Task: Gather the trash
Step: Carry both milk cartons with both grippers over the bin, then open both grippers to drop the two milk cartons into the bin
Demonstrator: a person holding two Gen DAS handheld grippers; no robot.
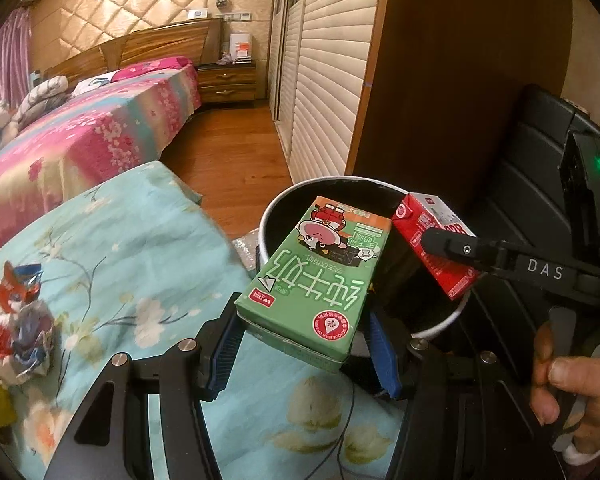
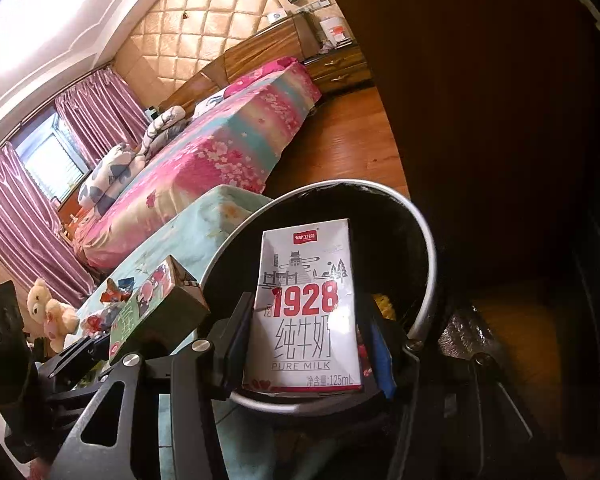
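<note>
Both fingers (image 1: pixel 224 344) clamp milk cartons (green carton (image 1: pixel 316 276), red carton (image 2: pixel 304 316)) over bin (image 1: pixel 444 324).

Warm, yellowish indoor light fills both my views. In the right wrist view a ceiling light (image 2: pixel 40 12) burns out to white at the upper left, and the window (image 2: pixel 54 164) at the left glows pale. The right half there sinks into deep brown shadow. The fisheye bends walls and the bed (image 1: pixel 80 140) toward the black corners. My cartons stay sharp up close; the far room is softer. The bin's inside (image 2: pixel 380 232) is near black.
</note>
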